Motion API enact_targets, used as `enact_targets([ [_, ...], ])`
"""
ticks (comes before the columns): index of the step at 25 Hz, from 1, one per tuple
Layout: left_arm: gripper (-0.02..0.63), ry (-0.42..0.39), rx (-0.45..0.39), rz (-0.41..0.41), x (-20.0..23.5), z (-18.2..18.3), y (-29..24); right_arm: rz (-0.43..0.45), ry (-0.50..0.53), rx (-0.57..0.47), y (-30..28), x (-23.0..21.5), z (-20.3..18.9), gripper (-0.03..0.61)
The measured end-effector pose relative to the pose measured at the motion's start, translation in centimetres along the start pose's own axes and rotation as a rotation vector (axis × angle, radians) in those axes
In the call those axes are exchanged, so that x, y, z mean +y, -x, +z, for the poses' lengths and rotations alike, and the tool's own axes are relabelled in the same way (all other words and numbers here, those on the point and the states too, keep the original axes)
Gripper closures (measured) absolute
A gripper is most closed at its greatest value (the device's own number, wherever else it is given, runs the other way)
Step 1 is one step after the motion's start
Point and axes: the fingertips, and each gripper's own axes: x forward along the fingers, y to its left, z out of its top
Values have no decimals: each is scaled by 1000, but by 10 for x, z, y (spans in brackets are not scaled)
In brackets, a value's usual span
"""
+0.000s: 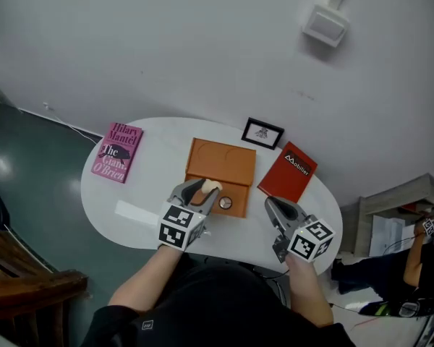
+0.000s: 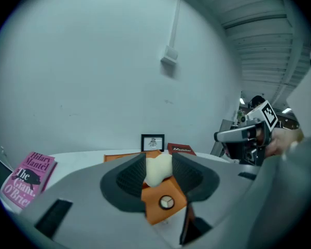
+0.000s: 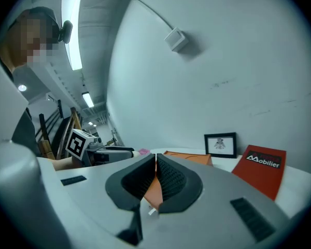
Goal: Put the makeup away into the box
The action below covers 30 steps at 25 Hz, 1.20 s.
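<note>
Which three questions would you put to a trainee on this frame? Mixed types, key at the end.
1. Multiple choice: what does the left claw grip? A) a cream sponge; B) a lipstick; C) nothing.
2. True or false: the right claw is shut with nothing held in it.
3. Short answer: in the head view, which book lies at the left end of the table?

Key: 1 A. 2 True. 3 The pink book.
</note>
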Motion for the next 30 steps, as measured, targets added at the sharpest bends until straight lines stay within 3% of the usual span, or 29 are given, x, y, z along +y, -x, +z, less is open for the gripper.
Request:
enact_targets([
  [4, 446, -12, 15, -18, 60, -9, 29, 26, 50, 42, -62, 64, -10, 540],
  [10, 445, 35, 26, -59, 89, -22, 45, 31, 106, 113, -94, 111, -23, 540],
  [18, 437, 37, 86, -111, 79, -42, 12, -87, 34, 99, -70, 78, -20, 540],
  [23, 434, 30, 150, -135, 70, -63, -16, -95, 60, 88, -58, 70, -8, 540],
  [30, 430, 12, 238, -159, 55, -88, -49, -123, -2, 97, -46, 39, -12, 540],
])
